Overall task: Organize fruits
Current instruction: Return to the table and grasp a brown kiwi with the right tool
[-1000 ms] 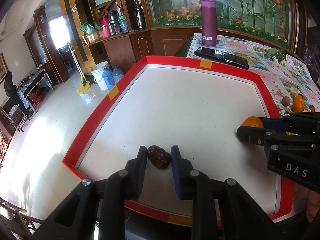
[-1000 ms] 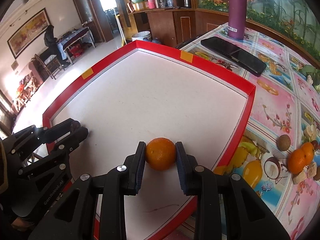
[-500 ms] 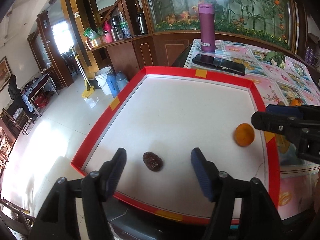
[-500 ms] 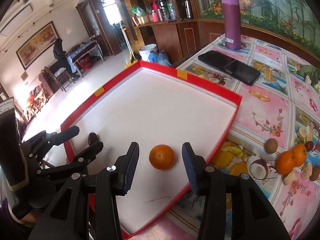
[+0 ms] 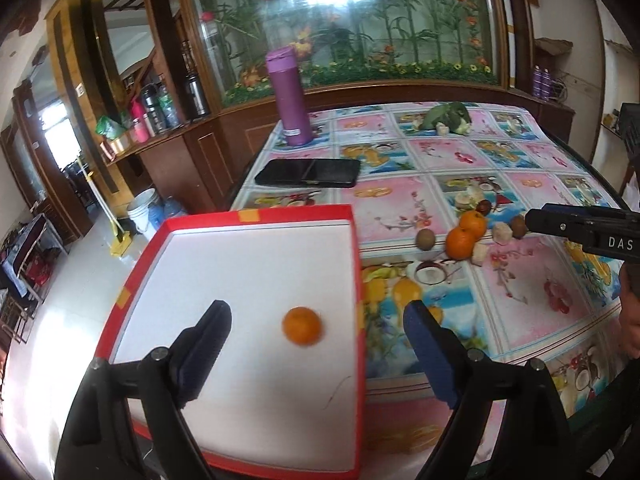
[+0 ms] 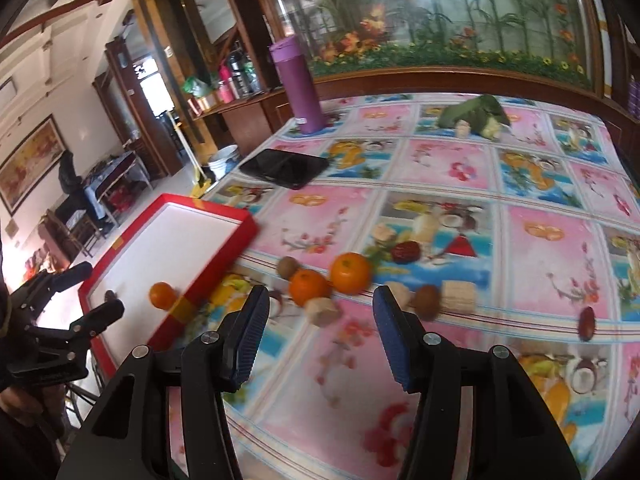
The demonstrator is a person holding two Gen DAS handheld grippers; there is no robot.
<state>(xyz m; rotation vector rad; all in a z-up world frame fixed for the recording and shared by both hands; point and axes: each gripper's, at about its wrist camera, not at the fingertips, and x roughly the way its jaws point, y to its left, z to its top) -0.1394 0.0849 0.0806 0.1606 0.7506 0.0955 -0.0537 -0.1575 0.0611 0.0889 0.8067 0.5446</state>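
- The left wrist view looks forward and down along the left gripper (image 5: 316, 344), close above the red tray (image 5: 256, 214) at the table edge.
- The right wrist view looks the same way along the right gripper (image 6: 320, 332), close above the tablecloth (image 6: 440, 200).
- Both views share the tray, the purple bottle (image 5: 289, 98), the phone (image 5: 308, 173) and the loose fruit (image 6: 350, 273).

An orange (image 5: 302, 325) lies in the tray (image 5: 256, 215), at the table's left edge. Right of the tray, more fruit (image 6: 350, 273) clusters on the table (image 6: 532, 184); a phone (image 5: 308, 173) and bottle (image 5: 289, 97) stand beyond.
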